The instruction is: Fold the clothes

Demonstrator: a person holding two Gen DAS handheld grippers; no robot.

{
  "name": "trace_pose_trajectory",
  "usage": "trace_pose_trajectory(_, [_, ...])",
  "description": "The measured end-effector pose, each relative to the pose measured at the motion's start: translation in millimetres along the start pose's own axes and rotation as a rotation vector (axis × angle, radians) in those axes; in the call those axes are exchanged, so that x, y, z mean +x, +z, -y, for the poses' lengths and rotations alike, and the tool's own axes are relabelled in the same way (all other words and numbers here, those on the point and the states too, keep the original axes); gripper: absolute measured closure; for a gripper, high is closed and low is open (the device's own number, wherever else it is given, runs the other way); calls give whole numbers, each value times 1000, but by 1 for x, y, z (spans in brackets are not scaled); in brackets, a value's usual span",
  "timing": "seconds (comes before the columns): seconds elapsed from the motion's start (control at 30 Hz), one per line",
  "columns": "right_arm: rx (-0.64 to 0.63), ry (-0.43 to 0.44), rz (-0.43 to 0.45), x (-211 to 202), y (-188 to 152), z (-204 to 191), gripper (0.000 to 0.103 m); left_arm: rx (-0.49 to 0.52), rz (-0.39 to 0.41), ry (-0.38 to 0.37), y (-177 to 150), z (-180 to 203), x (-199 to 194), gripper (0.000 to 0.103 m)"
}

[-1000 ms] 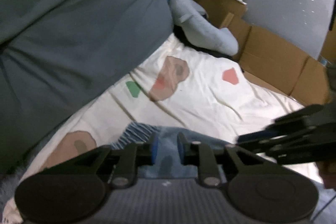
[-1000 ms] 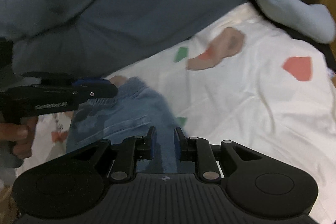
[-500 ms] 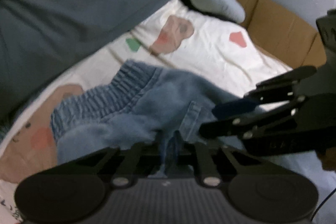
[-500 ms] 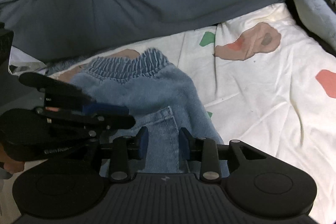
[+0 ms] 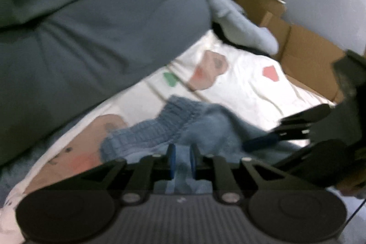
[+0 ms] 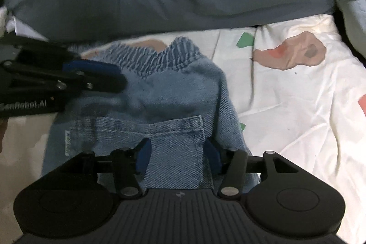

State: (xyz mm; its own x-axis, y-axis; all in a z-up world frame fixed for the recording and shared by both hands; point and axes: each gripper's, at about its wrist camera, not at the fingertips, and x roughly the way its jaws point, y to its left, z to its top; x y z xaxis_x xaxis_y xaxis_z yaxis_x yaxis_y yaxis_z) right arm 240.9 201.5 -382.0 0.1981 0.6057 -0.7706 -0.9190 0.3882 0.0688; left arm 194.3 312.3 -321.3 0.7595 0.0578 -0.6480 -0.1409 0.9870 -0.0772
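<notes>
A small pair of light-blue denim shorts (image 6: 160, 106) with a gathered elastic waistband lies at the centre of the right wrist view on a white bedsheet (image 6: 297, 95) printed with coloured shapes, its back pocket toward the lower edge. The right gripper (image 6: 177, 158), at the bottom centre, has its jaws opening over that pocket, denim between the blue pads but not pressed. In the left wrist view the left gripper (image 5: 181, 162) sits at bottom centre, jaws opening slightly, narrowly parted with blurred denim between them; I cannot tell whether it grips. A grey duvet (image 5: 91, 26) fills the upper left.
</notes>
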Motion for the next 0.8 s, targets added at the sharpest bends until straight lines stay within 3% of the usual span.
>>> trace_pose_trajectory(0.07, [28, -1, 22, -10, -5, 5, 53, -15, -28, 34, -6, -13, 5, 91])
trace_pose_trajectory(0.17, [44, -19, 22, -25, -19, 12, 54, -64, -54, 24, -13, -29, 11, 98])
trace_pose_trajectory(0.33, [23, -74, -11, -45, -46, 24, 54, -22, -59, 36, -17, -28, 22, 100])
trace_pose_trajectory(0.53, [33, -79, -72, -53, -70, 39, 56, -19, -71, 35, -15, -36, 37, 100])
trace_pose_trajectory(0.63, [61, -73, -112, -44, -68, 43, 56, 2, -75, 64, -7, -25, 30, 100])
trace_pose_trajectory(0.8, [57, -68, -147, -39, -64, 43, 56, -4, -23, 41, -5, -6, -4, 93])
